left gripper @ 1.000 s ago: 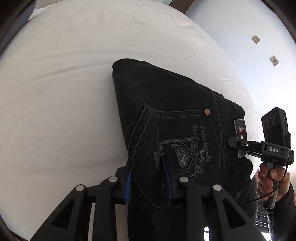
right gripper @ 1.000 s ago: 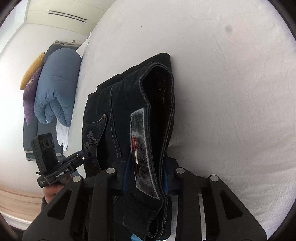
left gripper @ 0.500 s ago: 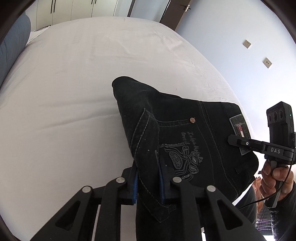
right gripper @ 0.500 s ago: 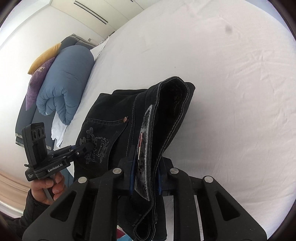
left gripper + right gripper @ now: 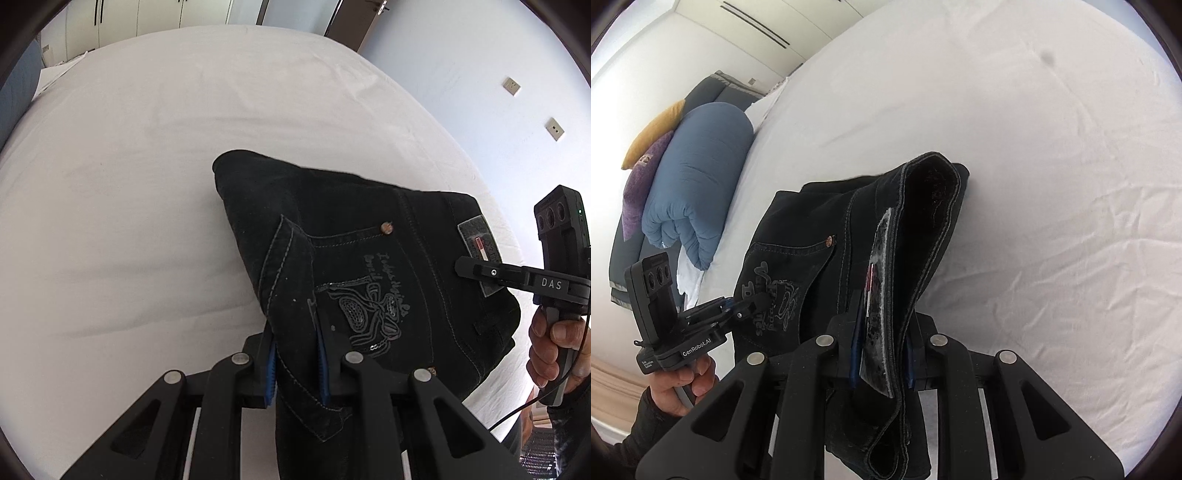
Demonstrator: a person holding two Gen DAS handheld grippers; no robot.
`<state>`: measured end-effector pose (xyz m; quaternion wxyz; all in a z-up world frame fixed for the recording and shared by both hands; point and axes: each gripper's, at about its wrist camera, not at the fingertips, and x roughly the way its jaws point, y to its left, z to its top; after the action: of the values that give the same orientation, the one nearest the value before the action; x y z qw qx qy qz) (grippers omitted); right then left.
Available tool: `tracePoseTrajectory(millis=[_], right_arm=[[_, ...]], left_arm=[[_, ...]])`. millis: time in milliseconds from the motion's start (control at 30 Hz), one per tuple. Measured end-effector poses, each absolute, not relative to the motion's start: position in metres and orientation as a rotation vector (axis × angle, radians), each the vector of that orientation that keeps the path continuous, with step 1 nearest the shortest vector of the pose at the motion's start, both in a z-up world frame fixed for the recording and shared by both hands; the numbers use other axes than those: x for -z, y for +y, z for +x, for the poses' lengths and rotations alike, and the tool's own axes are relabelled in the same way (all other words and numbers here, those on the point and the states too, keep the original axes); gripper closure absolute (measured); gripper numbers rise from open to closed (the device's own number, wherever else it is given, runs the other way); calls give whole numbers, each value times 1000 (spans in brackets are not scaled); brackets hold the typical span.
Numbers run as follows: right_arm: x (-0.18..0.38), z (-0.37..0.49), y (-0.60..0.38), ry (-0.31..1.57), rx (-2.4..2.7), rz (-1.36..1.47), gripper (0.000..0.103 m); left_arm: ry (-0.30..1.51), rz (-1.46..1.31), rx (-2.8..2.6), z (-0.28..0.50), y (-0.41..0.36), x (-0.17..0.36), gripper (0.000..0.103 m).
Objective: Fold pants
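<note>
Black jeans (image 5: 369, 258), folded into a thick bundle, hang lifted above the white bed (image 5: 129, 184), back pocket with embroidery facing up. My left gripper (image 5: 295, 369) is shut on the pocket-side edge of the jeans. My right gripper (image 5: 882, 354) is shut on the waistband (image 5: 886, 295) by the grey leather patch. In the left wrist view the right gripper (image 5: 480, 271) shows at the right, clamped at the patch. In the right wrist view the left gripper (image 5: 746, 306) shows at the left, holding the jeans (image 5: 798, 266) near the pocket.
White bedsheet (image 5: 1052, 184) spreads under the jeans. A rolled blue duvet (image 5: 694, 177) with purple and yellow pillows (image 5: 646, 158) lies at the bed's head. A wall with sockets (image 5: 554, 129) is to the right of the bed. Wardrobe doors (image 5: 147, 14) stand beyond.
Both grippers have lifted the folded jeans up off the bed over the last second. The bundle hangs higher, and more of the bed and room shows behind it.
</note>
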<state>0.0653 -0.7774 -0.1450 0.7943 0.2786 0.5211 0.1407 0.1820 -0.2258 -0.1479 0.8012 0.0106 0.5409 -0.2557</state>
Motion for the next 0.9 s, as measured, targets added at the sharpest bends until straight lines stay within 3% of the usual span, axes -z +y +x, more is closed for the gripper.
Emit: tracePoseTrajectory(millis=[67, 133, 167, 233, 333, 400, 600, 767, 900], right_arm=[[162, 66, -786, 1126, -310, 644, 83], [176, 63, -798, 1114, -316, 710, 77], [182, 63, -800, 1111, -309, 730, 70], [189, 59, -805, 1083, -325, 758, 66], [188, 54, -809, 1047, -318, 759, 60], [183, 46, -810, 1025, -297, 769, 47], [151, -2, -821, 967, -128, 720, 40], [92, -65, -786, 816, -28, 539, 39], [28, -121, -748, 594, 59, 359, 26]], left_arm=[[1162, 22, 536, 182, -223, 158, 77], [1159, 17, 508, 182, -221, 164, 57], [1148, 19, 493, 181, -217, 166, 53], [1129, 16, 483, 180, -211, 169, 43], [1117, -8, 465, 179, -206, 170, 33], [1117, -23, 461, 173, -200, 168, 31], [937, 36, 368, 120, -183, 127, 3], [665, 153, 256, 49, -177, 69, 0], [464, 160, 139, 7, -171, 16, 0]])
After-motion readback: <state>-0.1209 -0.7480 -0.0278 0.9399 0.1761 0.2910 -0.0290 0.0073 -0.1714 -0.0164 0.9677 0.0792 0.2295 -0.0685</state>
